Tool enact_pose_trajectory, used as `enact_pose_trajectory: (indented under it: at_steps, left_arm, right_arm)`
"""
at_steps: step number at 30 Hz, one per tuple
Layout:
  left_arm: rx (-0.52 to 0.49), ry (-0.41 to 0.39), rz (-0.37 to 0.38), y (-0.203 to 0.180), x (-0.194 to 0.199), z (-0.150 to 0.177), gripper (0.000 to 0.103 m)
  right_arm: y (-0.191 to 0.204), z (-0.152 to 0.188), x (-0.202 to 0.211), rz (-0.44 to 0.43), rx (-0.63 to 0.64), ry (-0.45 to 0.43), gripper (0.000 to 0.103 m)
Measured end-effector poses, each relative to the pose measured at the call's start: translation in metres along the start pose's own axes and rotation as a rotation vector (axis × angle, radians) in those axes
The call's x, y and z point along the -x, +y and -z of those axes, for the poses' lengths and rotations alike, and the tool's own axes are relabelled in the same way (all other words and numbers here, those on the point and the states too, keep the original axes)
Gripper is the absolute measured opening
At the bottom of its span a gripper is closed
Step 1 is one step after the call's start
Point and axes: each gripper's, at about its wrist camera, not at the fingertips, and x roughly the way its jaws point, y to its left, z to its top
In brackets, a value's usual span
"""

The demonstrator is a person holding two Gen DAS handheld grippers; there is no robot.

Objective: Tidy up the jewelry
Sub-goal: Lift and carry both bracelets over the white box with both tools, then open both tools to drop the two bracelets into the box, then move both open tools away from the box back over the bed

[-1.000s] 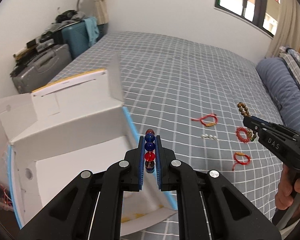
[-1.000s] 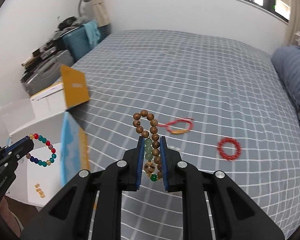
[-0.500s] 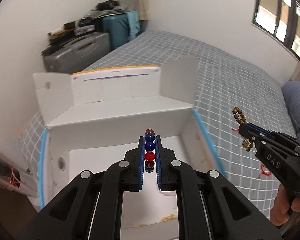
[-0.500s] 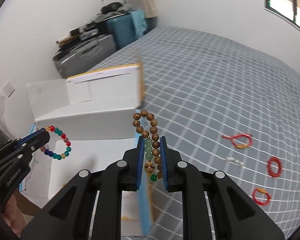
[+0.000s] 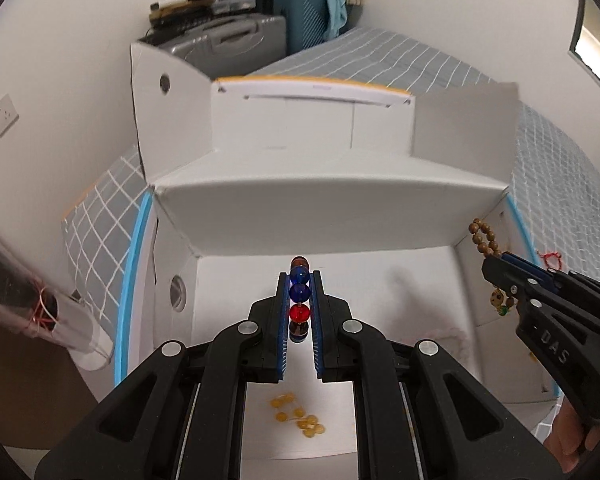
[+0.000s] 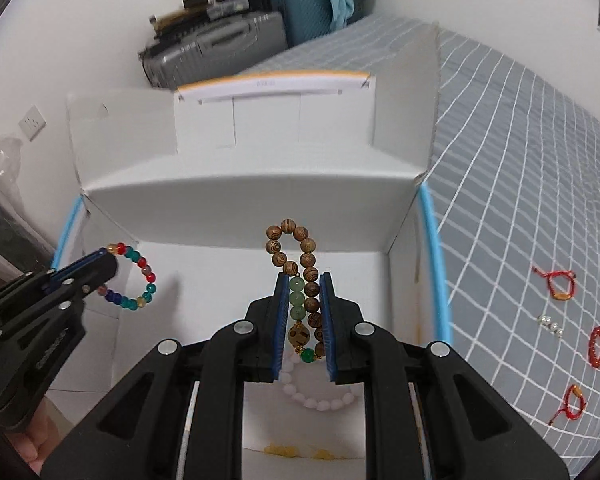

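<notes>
White cardboard forms the open box, above which both tools are held. A multicoloured bead bracelet is clamped in the left gripper; a wooden bead bracelet is clamped in the right gripper. Inside the box, yellow beads and a white bracelet are seen. Red bracelets lie on the bedspread, right of the box.

We see a bed with grey checked sheet. On it: open white box at its edge, plus three red bracelets and small silver beads lying apart right of the box.
</notes>
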Motion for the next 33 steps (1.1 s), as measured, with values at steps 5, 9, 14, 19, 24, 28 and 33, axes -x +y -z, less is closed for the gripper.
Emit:
enact_pose_trajectory:
  at_steps: [5, 9, 14, 19, 24, 28, 33]
  left_arm:
    - [0.001, 0.046, -0.013, 0.007, -0.017, 0.005, 0.009]
    - [0.006, 0.077, -0.013, 0.009, -0.030, 0.006, 0.009]
    - [0.015, 0.095, -0.017, 0.011, -0.038, 0.007, 0.011]
    - [0.013, 0.083, -0.017, 0.011, -0.033, 0.006, 0.029]
    - [0.027, 0.012, -0.026, 0.011, -0.011, 0.006, 0.059]
    - [0.019, -0.017, -0.018, 0.006, 0.003, 0.004, 0.065]
    - [0.021, -0.063, -0.017, 0.006, 0.022, 0.002, 0.075]
  right_arm:
    - [0.000, 0.002, -0.031, -0.006, -0.016, 0.091, 0.015]
    - [-0.002, 0.005, -0.046, -0.008, -0.032, 0.125, 0.015]
    - [-0.007, 0.006, -0.048, -0.002, -0.045, 0.135, 0.017]
    - [-0.005, 0.003, -0.046, -0.007, -0.044, 0.117, 0.044]
    - [-0.004, 0.003, -0.029, -0.015, -0.049, 0.071, 0.066]
    - [-0.002, 0.002, -0.010, -0.028, -0.054, 0.025, 0.075]
    - [-0.003, 0.000, 0.016, -0.024, -0.054, -0.031, 0.082]
